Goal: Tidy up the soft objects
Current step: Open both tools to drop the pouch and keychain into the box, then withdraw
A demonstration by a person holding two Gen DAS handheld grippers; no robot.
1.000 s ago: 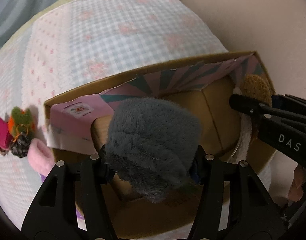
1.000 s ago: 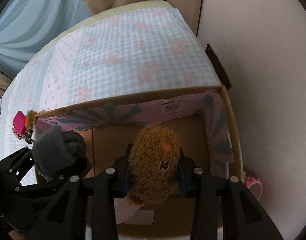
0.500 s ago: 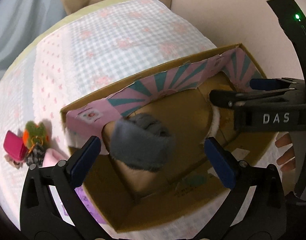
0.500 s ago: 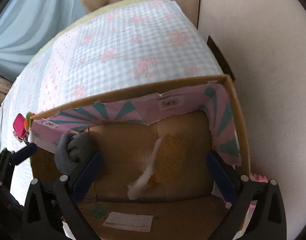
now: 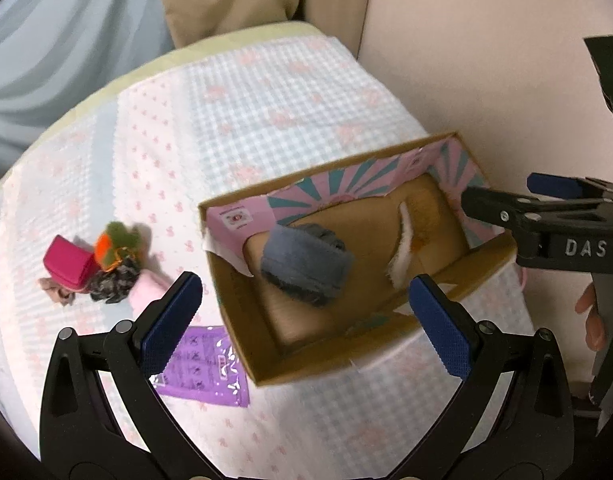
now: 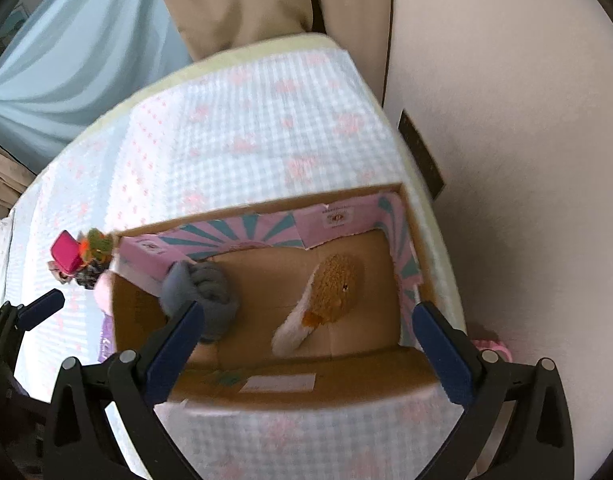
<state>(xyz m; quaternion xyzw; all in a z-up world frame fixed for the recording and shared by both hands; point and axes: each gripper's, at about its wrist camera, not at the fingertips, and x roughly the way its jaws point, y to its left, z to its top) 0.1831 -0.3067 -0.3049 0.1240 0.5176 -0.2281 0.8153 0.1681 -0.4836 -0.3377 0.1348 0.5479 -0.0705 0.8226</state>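
An open cardboard box (image 5: 246, 320) (image 6: 306, 380) with pink and teal flaps stands on the checked cloth. Inside it lie a grey plush (image 5: 306, 264) (image 6: 204, 292) at the left and a brown and white plush (image 5: 406, 248) (image 6: 330, 296) at the right. My left gripper (image 5: 302, 320) is open and empty above the box's near left part. My right gripper (image 6: 306, 332) is open and empty above the box's near edge; it also shows in the left wrist view (image 5: 546, 216). A small pile of soft things (image 5: 102, 268) (image 6: 82, 258) lies left of the box.
A pink box (image 5: 68, 266) sits in the pile, with a pink fluffy piece (image 5: 146, 288) beside it. A purple packet (image 5: 206, 368) lies at the box's near left corner. A wall (image 6: 506, 160) runs close along the right; curtains (image 5: 66, 40) hang behind.
Both grippers opened and let go of the grey plush and the brown plush, which now lie in the box. Both grippers have pulled back and up from the box.
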